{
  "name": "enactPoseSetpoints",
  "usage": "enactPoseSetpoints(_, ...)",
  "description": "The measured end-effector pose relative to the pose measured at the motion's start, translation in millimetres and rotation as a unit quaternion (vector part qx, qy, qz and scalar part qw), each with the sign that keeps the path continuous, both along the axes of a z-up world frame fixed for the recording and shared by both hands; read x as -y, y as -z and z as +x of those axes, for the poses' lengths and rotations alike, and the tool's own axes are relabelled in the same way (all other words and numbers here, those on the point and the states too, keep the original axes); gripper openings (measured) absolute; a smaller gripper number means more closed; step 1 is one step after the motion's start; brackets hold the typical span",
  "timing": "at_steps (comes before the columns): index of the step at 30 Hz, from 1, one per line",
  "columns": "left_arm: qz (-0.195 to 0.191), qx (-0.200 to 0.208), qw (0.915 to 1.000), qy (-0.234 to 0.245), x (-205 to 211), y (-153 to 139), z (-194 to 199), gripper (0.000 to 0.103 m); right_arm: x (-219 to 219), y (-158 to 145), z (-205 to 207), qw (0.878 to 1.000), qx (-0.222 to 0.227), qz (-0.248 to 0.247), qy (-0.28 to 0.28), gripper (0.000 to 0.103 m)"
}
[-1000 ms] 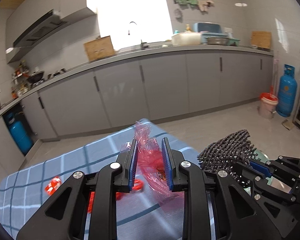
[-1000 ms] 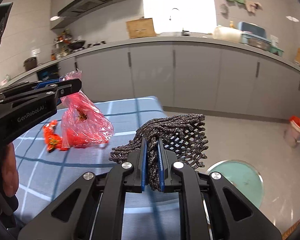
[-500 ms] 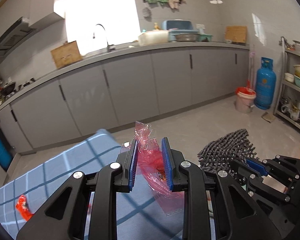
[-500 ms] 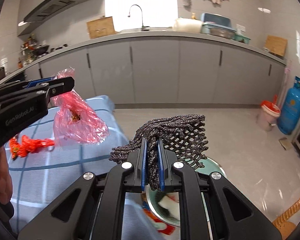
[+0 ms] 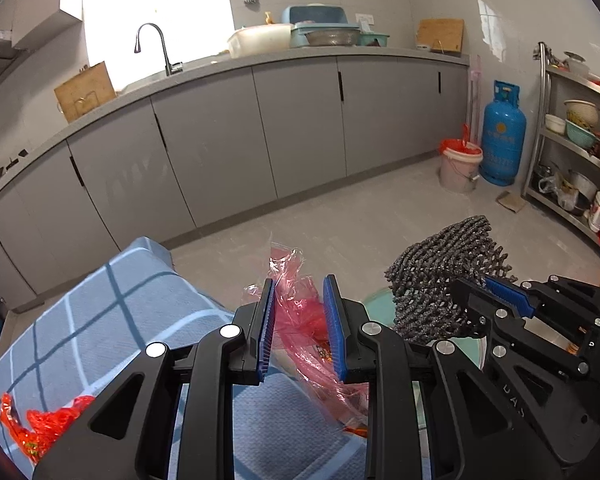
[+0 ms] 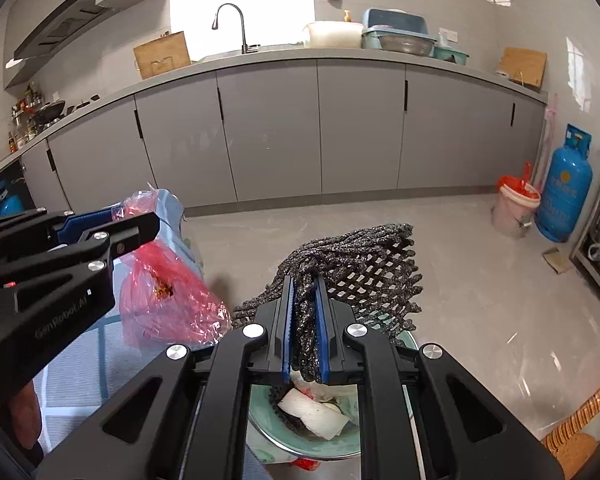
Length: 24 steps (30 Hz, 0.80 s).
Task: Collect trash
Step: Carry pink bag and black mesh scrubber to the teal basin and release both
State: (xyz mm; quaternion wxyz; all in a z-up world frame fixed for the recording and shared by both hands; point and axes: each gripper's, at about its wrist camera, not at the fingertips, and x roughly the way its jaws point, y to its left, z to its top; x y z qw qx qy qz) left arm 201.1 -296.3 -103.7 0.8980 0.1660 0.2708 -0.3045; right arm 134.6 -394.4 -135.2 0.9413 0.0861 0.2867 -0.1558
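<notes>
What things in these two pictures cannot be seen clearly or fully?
- Green bin, right wrist view: the right gripper covers most of its contents.
- Red bag, left wrist view: the left gripper hides its lower part.
- Red wrapper, left wrist view: cut by the edge.

Bright daylight from blown-out window [image 5: 155,12] above sink, glare patches on wall tiles [image 5: 488,28]; strong fisheye bending with dark corner vignette; slight motion blur low near the teal bin [image 5: 374,304]

Green bin [image 6: 342,446] mostly behind the right tool [image 6: 304,332]; red wrapper [image 5: 39,428] cut by the frame edge.
</notes>
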Motion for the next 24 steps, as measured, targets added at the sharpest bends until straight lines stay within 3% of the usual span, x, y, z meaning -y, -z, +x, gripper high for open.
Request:
enactPoseSetpoints(9, 0.012, -0.027, 0.9994, 0.021, 19.8, 21.0, 3.5, 0.028, 17.4, 13.9, 2.4, 1.0, -0.008, 0.01, 0.013, 0.013)
enactPoseSetpoints(10, 0.012, -0.027, 0.9993, 0.021, 21.2, 22.8, 2.8, 0.034, 18.9, 16.2, 3.2, 1.0, -0.009, 0.013, 0.01, 0.014)
enactPoseSetpoints(11, 0.012, -0.028, 0.9993, 0.023, 23.0, 24.1, 2.5, 0.051, 20.4, 17.4, 3.5, 1.0, -0.009, 0.014, 0.01, 0.015)
enactPoseSetpoints(12, 0.012, -0.026, 0.9993, 0.023, 23.7, 25.9, 2.0, 0.058, 23.2, 19.2, 2.8, 1.0, -0.007, 0.015, 0.015, 0.022)
enactPoseSetpoints(14, 0.013, -0.023, 0.9994, 0.02, 24.2, 27.5, 0.2, 0.063, 27.5, 22.9, 3.4, 1.0, -0.011, 0.02, 0.018, 0.036)
enactPoseSetpoints(17, 0.017, -0.024, 0.9995, 0.015, 23.3, 29.4, 1.1, 0.074, 33.3, 28.5, 2.7, 0.999, -0.016, 0.024, 0.027, 0.043)
enactPoseSetpoints(20, 0.014, -0.025, 0.9995, 0.011, 19.3, 27.9, 3.3, 0.076, 36.6, 28.4, 0.4, 0.999, -0.015, 0.024, 0.034, 0.055)
enactPoseSetpoints(24, 0.016, -0.015, 0.9997, 0.005, 13.8, 25.4, 2.4, 0.077, 37.4, 26.9, -0.5, 0.999, -0.013, 0.023, 0.038, 0.057)
